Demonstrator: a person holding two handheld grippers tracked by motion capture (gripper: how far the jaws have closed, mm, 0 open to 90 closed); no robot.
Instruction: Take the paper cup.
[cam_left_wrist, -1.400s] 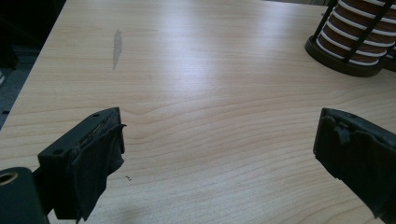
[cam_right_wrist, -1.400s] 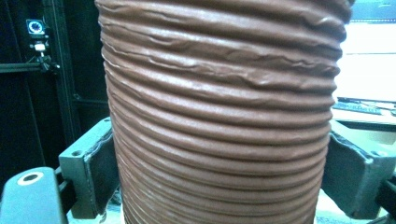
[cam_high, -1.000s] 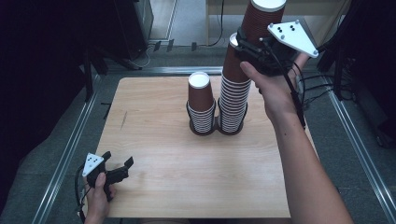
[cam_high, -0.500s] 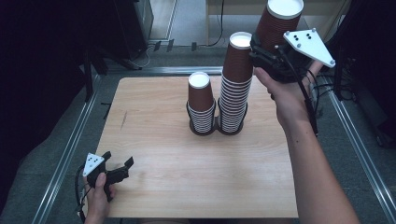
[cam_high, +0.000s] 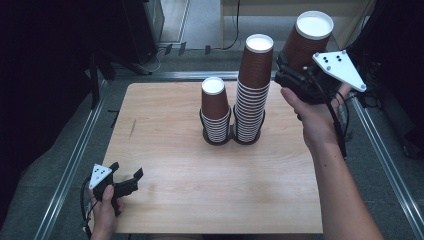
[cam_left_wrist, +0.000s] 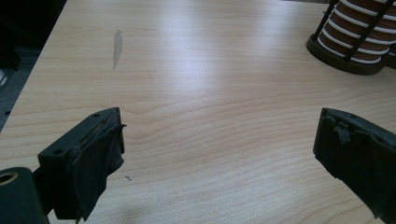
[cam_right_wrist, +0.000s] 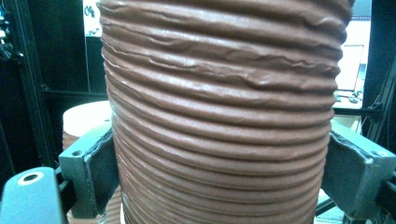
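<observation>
The right gripper (cam_high: 295, 75) is clamping a brown cup (cam_high: 309, 40) at upper right; it needs lowering squarely. The left gripper (cam_high: 125, 181) is resting open.

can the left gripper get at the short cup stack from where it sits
Probably yes: the left gripper rests open at the table's near left corner, and bare table lies between it and the short cup stack; the right gripper holds a cup off to the right.
</observation>
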